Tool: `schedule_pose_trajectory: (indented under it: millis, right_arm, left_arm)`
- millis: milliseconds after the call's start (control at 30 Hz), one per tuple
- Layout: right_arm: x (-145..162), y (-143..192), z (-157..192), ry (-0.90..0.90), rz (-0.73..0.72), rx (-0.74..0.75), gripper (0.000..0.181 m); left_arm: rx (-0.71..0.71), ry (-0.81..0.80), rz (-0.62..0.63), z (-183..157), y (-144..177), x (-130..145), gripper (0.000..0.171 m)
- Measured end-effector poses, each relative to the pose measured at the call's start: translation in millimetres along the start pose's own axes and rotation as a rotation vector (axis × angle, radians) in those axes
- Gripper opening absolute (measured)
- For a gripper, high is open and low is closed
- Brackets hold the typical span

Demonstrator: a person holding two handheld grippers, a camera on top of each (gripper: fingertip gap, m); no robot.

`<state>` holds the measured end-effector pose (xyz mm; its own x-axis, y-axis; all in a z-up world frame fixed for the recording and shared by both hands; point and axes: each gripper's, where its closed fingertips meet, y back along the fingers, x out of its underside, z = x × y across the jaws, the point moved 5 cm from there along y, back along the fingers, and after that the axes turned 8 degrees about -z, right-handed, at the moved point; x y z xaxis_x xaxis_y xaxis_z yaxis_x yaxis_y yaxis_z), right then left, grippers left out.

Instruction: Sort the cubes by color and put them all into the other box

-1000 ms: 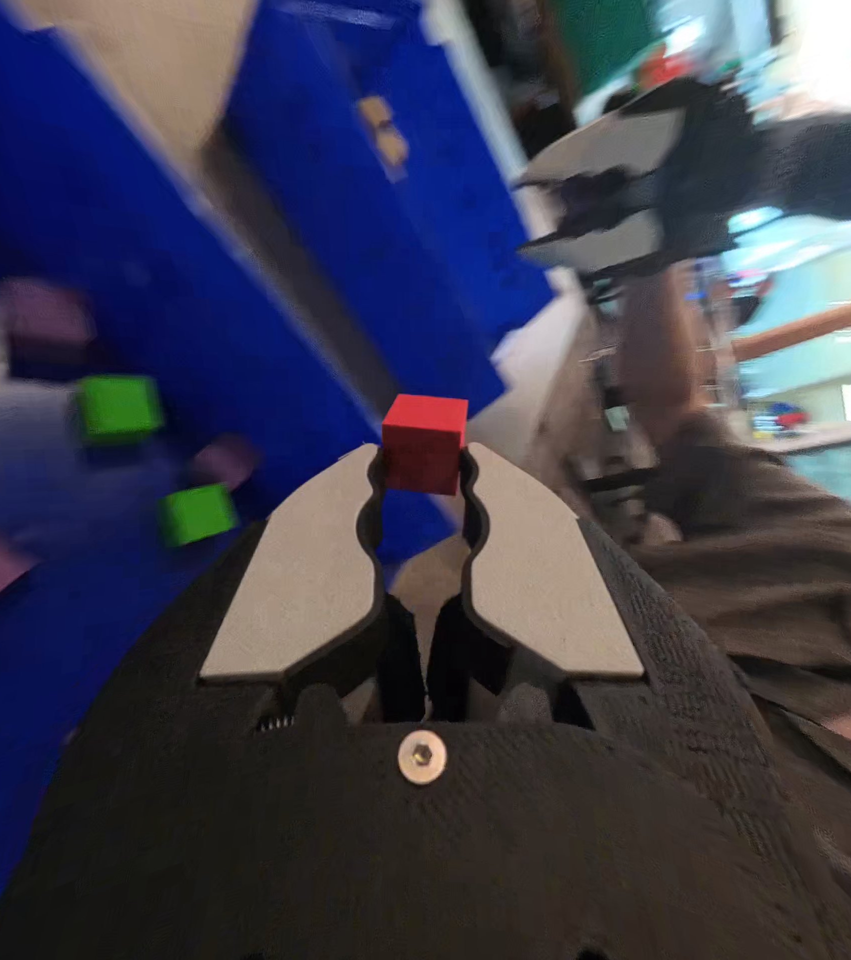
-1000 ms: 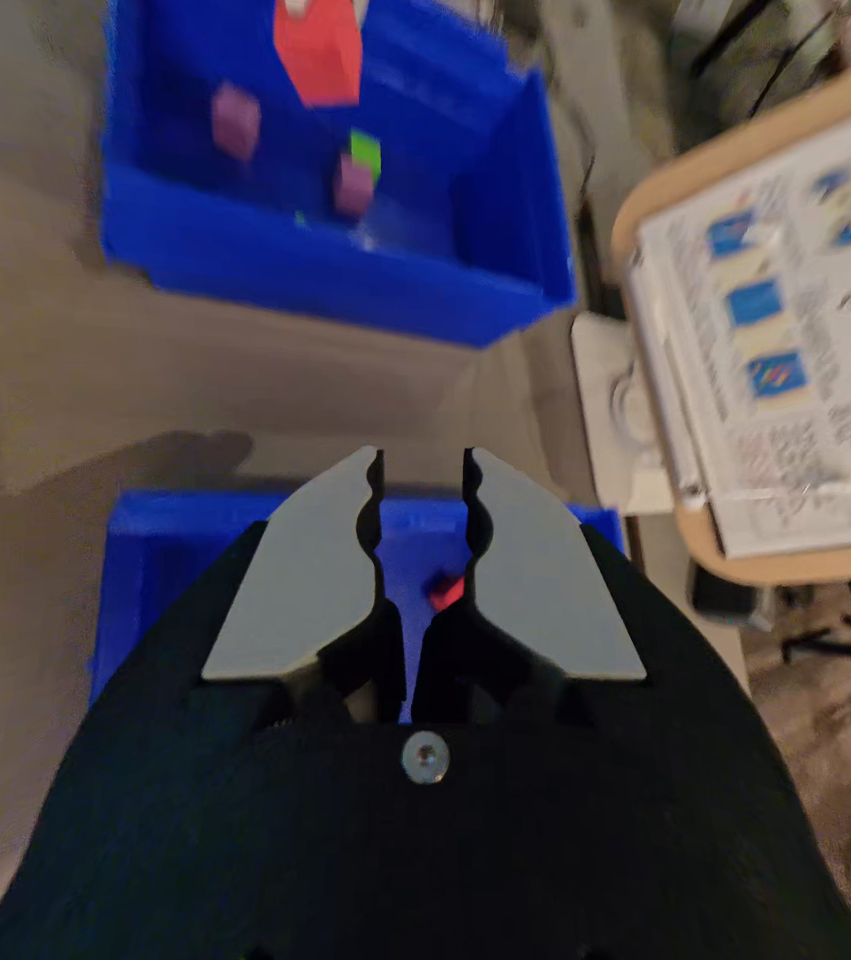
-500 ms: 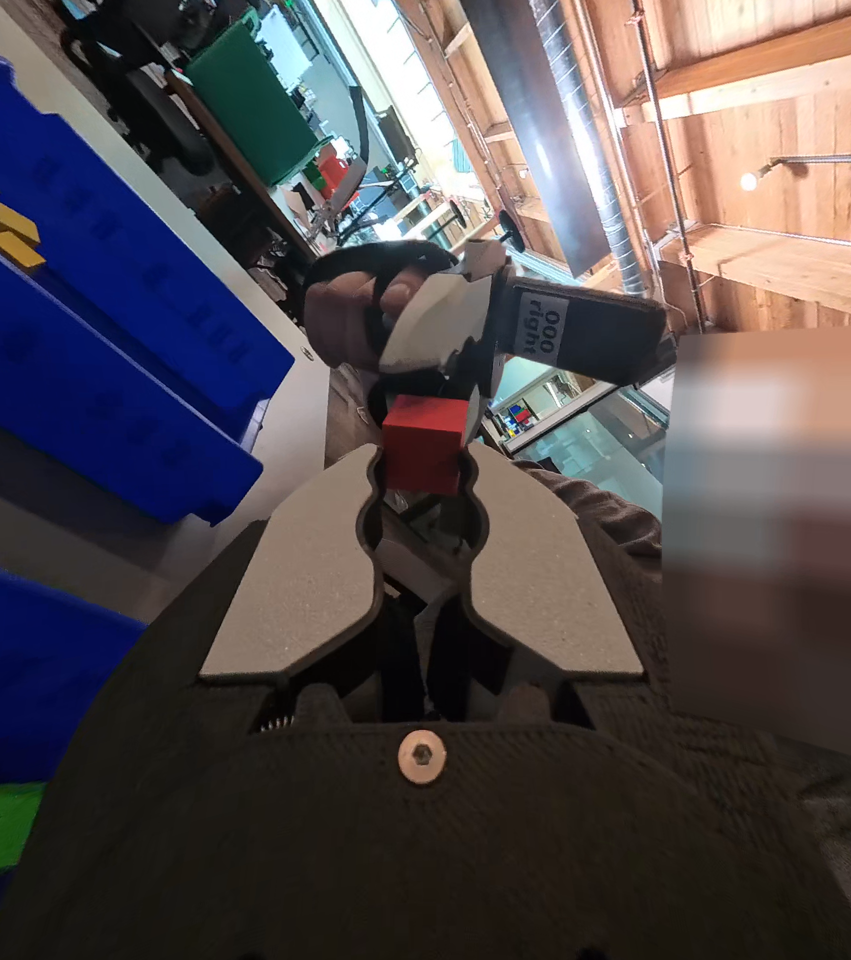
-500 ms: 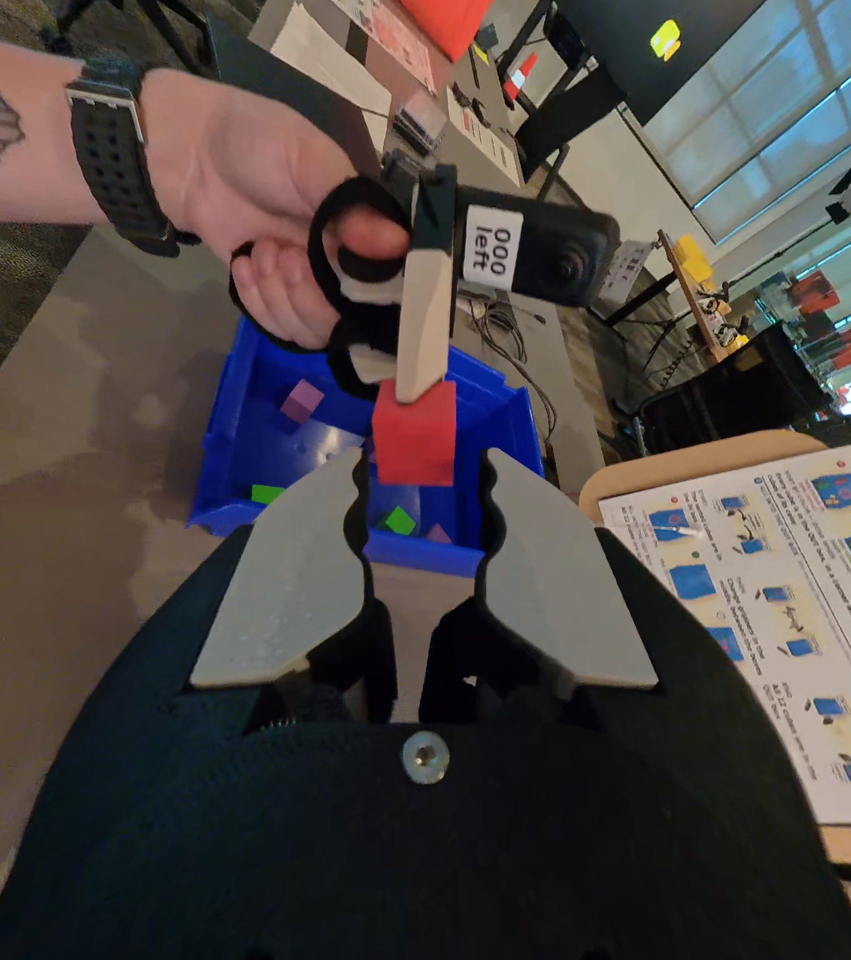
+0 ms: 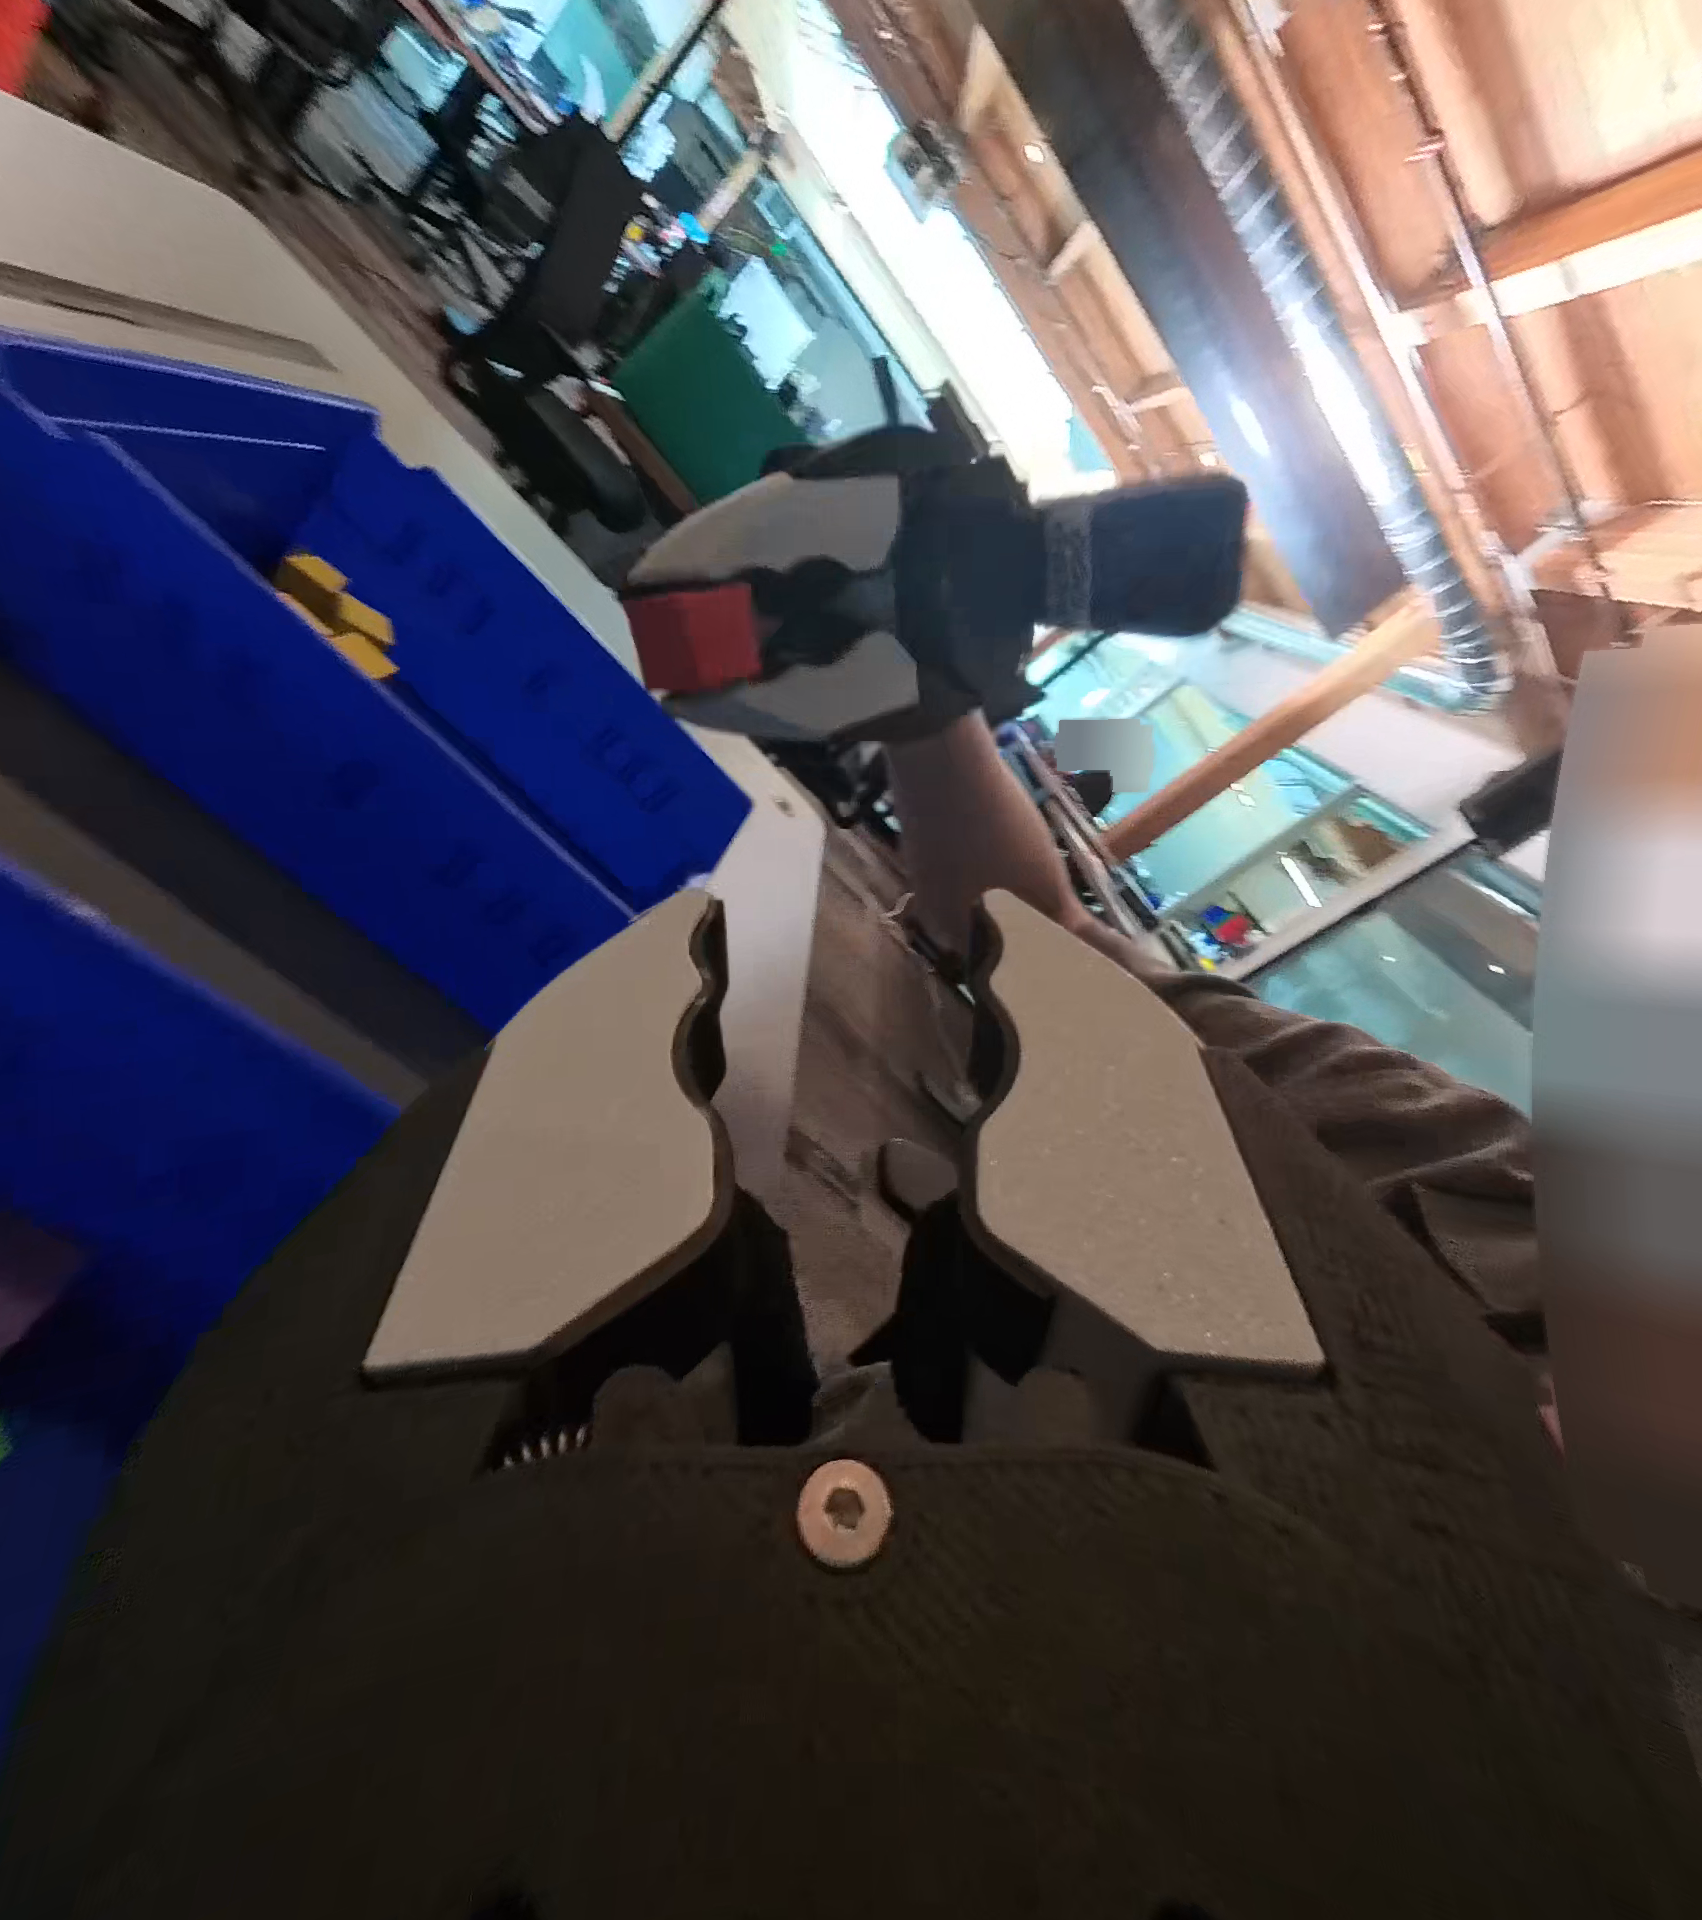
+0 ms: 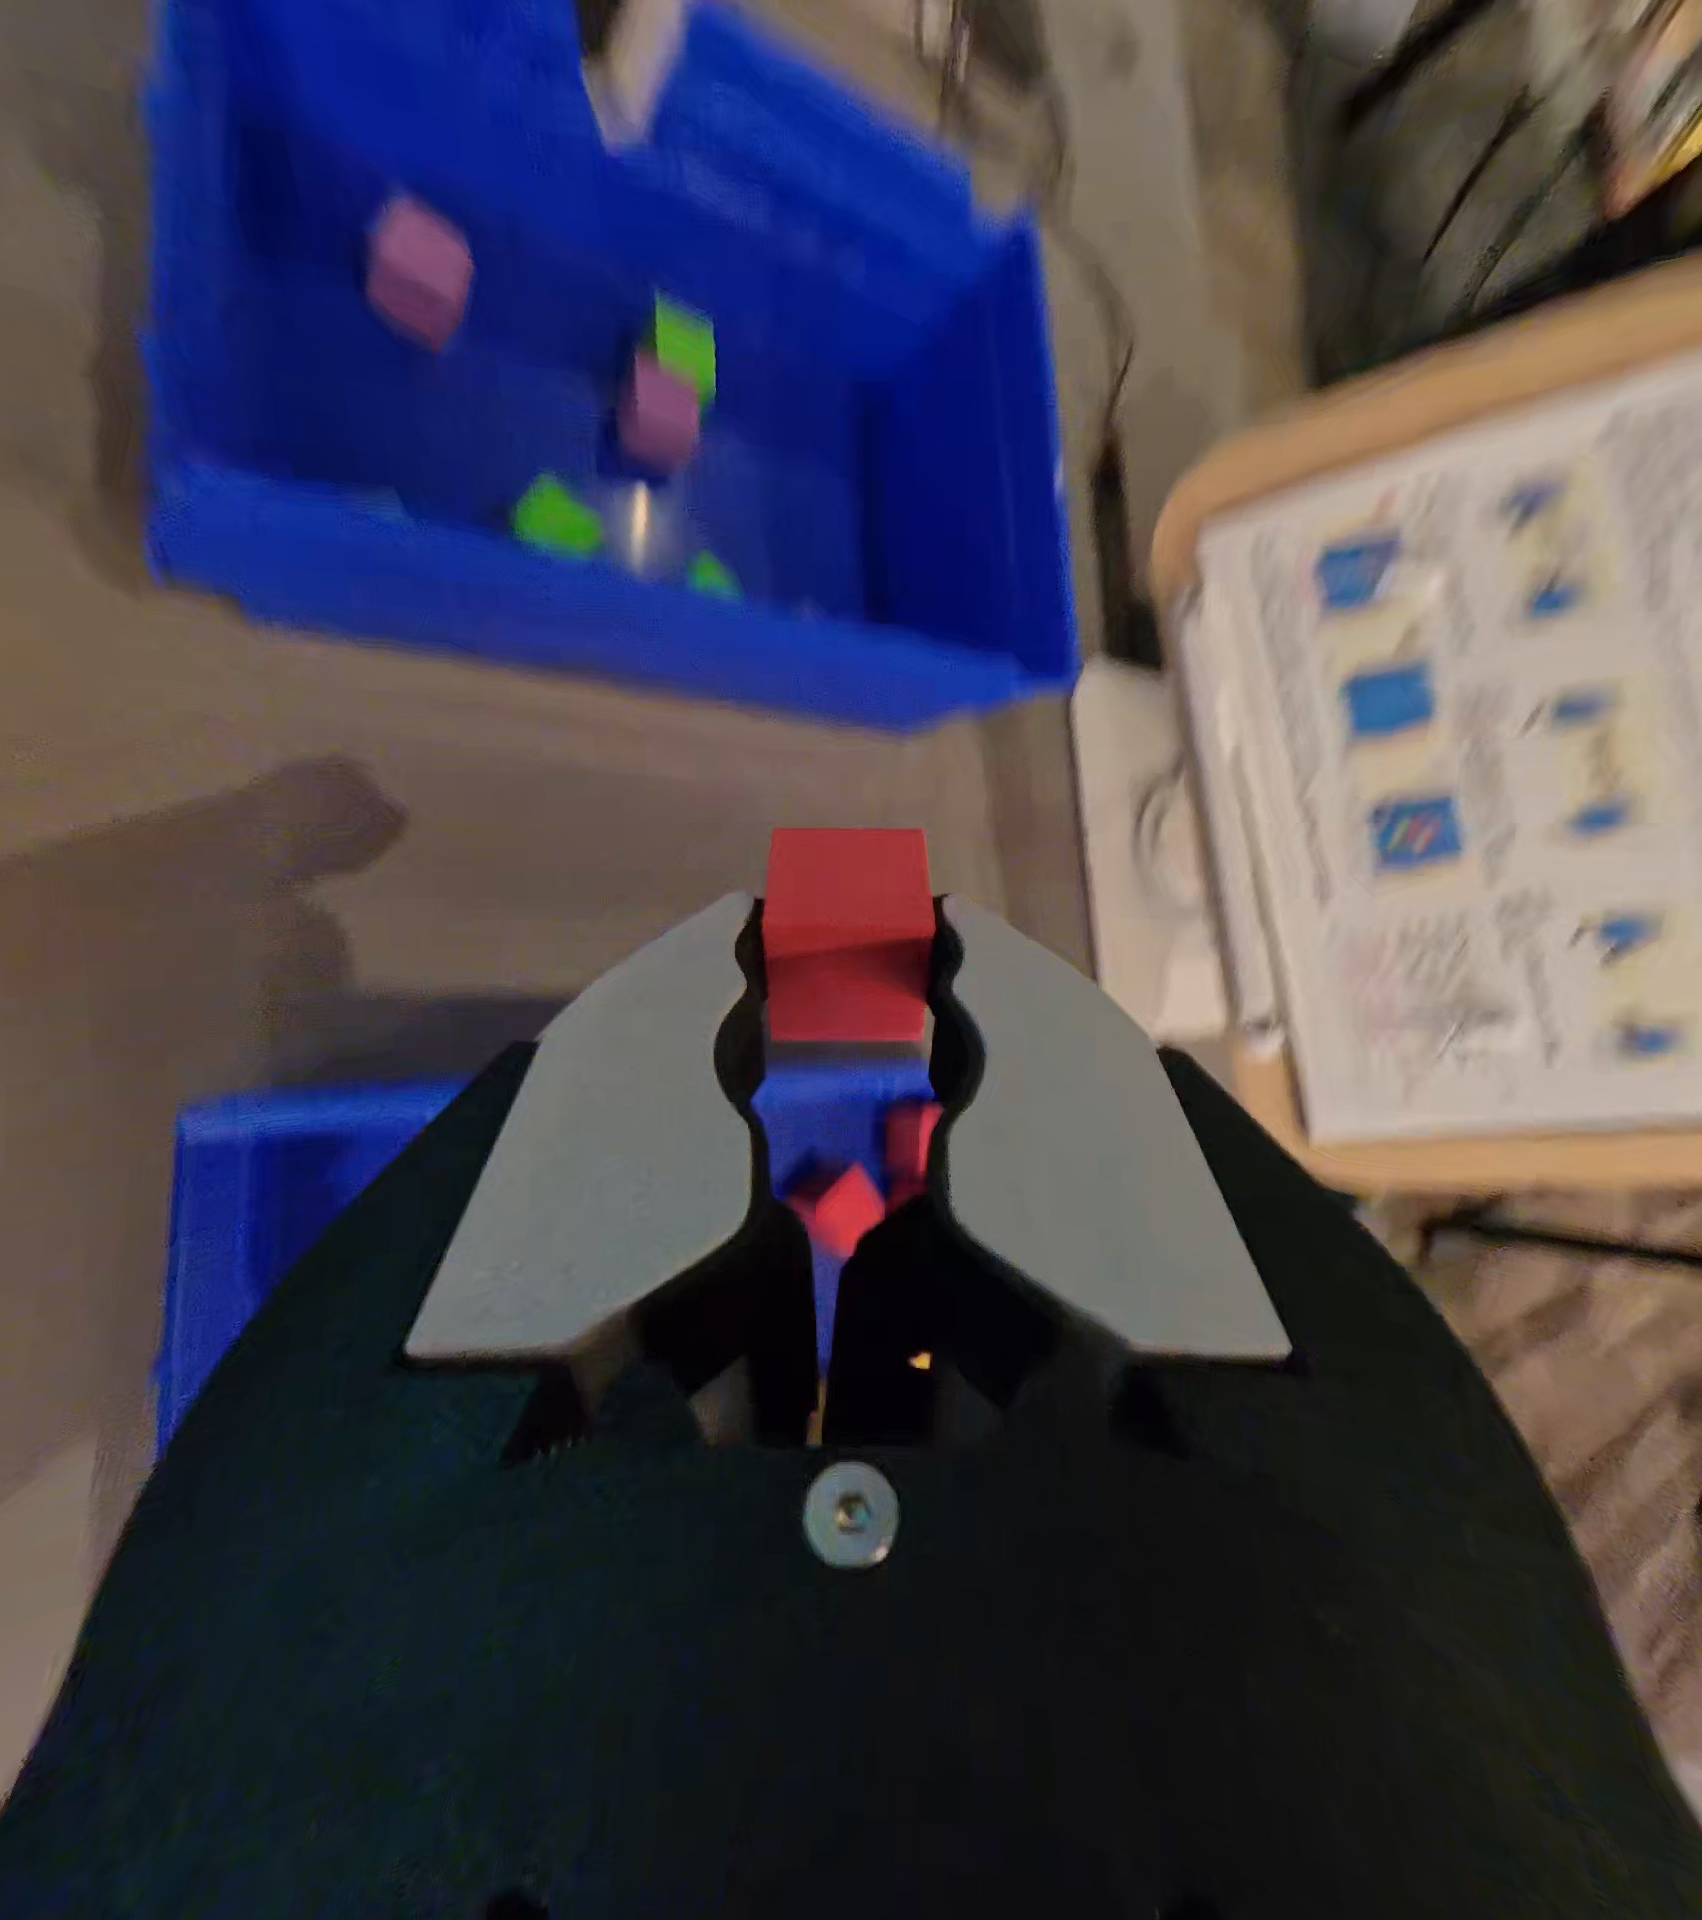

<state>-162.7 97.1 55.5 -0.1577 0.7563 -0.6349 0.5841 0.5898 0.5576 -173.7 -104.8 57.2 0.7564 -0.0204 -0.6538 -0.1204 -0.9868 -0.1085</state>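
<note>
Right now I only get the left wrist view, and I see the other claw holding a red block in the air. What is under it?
Observer: The right gripper is shut on the red cube, and below its fingers there is a blue bin with more red cubes inside.
Visitor: Is anything beside that bin?
Observer: Yes. To its right lies a wooden board carrying a printed sheet with small blue pictures.

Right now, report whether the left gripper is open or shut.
Open: the left gripper shows a clear gap with nothing between its fingers; the red cube sits in the right gripper.
</note>
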Motion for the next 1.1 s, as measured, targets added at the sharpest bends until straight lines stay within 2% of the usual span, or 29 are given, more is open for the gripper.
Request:
schedule_pose_trajectory:
  millis: [133,233,400,567,833,1100]
  right_arm:
    - [82.4,-2.1,-12.7,-0.159,0.304,-0.131,0.028]
    - [133.7,-10.2,-11.7,-0.268,0.464,-0.227,0.028]
    - [189.3,-35.7,-4.6,-0.370,0.684,-0.281,0.029]
    - [199.6,-58.0,-3.2,-0.475,0.702,-0.296,0.029]
    - [193.8,-78.2,-13.7,-0.466,0.695,-0.291,0.029]
    - [195.7,-83.5,-14.4,-0.475,0.738,-0.310,0.029]
  left_arm:
    - [-0.080,-0.049,0.011,1.1,13.0,6.8,0.040]
    - [-0.100,-0.066,0.017,-0.4,18.6,11.8,0.039]
    - [-0.112,-0.078,0.001,-2.3,28.0,11.8,0.036]
    - [-0.127,-0.090,-0.005,-5.4,36.2,11.6,0.035]
    - [-0.140,-0.112,-0.013,-9.1,46.0,13.0,0.035]
    - [-0.147,-0.135,-0.010,-14.4,52.4,11.5,0.035]
